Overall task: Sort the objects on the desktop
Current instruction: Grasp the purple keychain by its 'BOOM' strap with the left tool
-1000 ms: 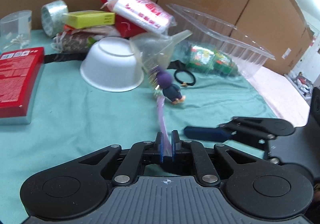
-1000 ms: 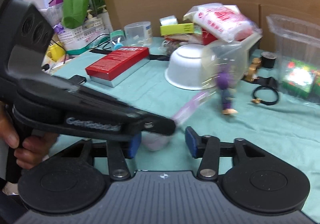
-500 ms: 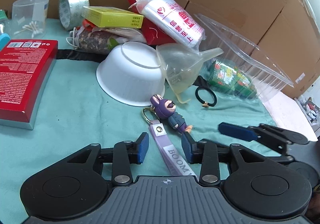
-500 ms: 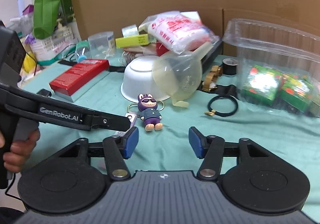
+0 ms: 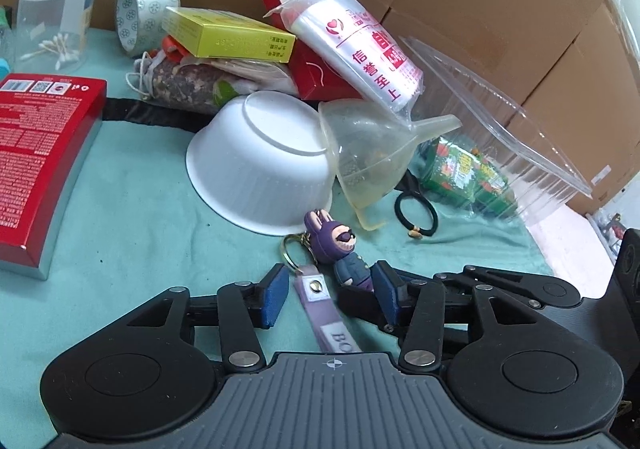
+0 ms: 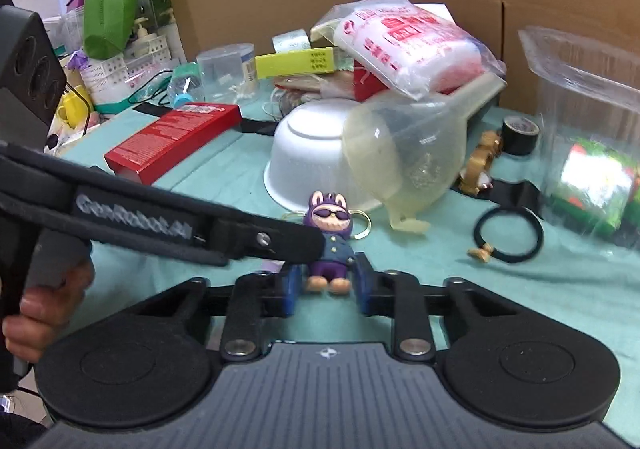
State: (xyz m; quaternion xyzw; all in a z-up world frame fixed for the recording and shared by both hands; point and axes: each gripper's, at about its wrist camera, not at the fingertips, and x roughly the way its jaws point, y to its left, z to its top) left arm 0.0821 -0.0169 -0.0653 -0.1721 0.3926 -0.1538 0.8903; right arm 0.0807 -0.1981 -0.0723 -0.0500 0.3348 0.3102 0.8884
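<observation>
From the left wrist view, the left gripper [image 5: 330,299] stands with its jaws apart and nothing between the pads but the lilac strap [image 5: 325,311] of the purple bunny keychain [image 5: 340,249], which lies flat on the teal cloth [image 5: 132,225] just in front of the upturned white bowl [image 5: 260,169] and the translucent funnel [image 5: 376,153]; the right gripper [image 5: 374,293] reaches in from the side at the figure's legs. From the right wrist view, that gripper's jaws are parted and straddle the figure's feet [image 6: 326,283], apparently not yet pinching, while the left gripper's finger [image 6: 280,243] crosses over the figure's shoulder. The step in hand looks like taking up the keychain with the right tool. The next move likely calls for closing squarely on the legs, with the left finger drawn clear and the strap free to trail.
</observation>
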